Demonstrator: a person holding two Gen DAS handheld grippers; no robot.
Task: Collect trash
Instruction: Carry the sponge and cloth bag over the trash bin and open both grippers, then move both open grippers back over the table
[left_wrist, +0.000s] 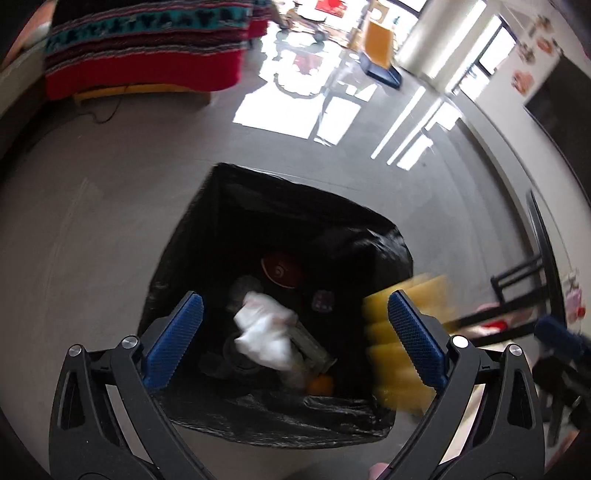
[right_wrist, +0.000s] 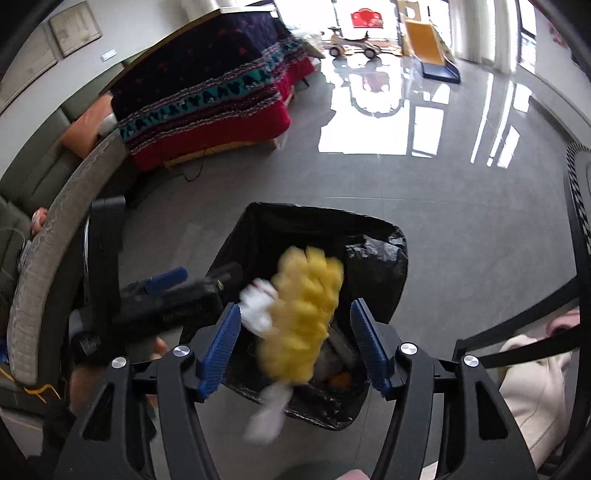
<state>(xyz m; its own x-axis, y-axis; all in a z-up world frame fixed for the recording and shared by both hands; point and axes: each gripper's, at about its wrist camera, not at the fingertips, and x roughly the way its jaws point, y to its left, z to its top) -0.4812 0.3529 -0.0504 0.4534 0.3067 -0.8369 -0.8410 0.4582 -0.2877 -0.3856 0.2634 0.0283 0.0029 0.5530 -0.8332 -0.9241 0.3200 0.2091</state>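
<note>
**A:** Where is the trash going?

**B:** Into the bin (left_wrist: 280, 306) lined with a black bag (right_wrist: 380, 254), which stands on the grey floor (left_wrist: 92, 240). Both grippers point down at its open top.

**A:** What about the left gripper (left_wrist: 295, 339)?

**B:** Its jaws are spread wide with nothing pressed between them. Below them, inside the bin, a crumpled white wad (left_wrist: 266, 336) shows as a blur, lying over or dropping onto other rubbish: a dark red round lid (left_wrist: 281, 271), something orange (left_wrist: 320, 386) at the bottom, and grey bits I cannot make out.

**A:** And the right gripper (right_wrist: 295, 343)?

**B:** Its jaws are parted too. A yellow bumpy packet (right_wrist: 306, 314) sits between the blue pads (right_wrist: 221, 347), blurred, and neither pad touches it; it hangs over the mouth of the bin. A white scrap (right_wrist: 258, 306) is beside its left edge and another white blur (right_wrist: 267, 417) shows below it, near the bin's front rim.

**A:** Can the left camera see that packet?

**B:** Yes, as a yellow smear (left_wrist: 402, 332) at the right side of the bin, partly behind the right pad.

**A:** Anything around?

**B:** A bed with a red, teal and dark patterned blanket (right_wrist: 207, 96) farther back, a grey sofa edge (right_wrist: 55, 229) to the left, and black chair legs (left_wrist: 517, 291) to the right.
</note>
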